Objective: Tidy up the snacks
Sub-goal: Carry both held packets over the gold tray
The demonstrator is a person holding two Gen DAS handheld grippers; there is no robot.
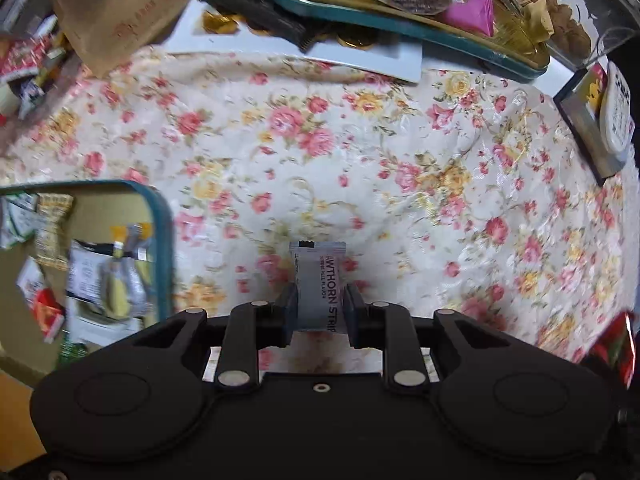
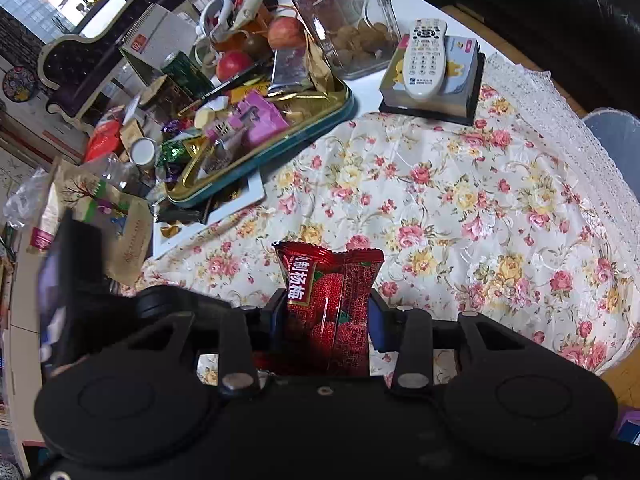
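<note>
Left gripper (image 1: 318,304) fingers pinch the hawthorn strip (image 1: 318,286), right gripper (image 2: 328,312) fingers the red packet (image 2: 330,300); slick wrappers could slip out.

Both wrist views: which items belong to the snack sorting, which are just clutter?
Job:
- white hawthorn strip, held in left claw
- red candy packet, held in right claw
- teal tin holding snacks
- gold tray of snacks

Clutter:
- remote
- glass jar
- apples
</note>
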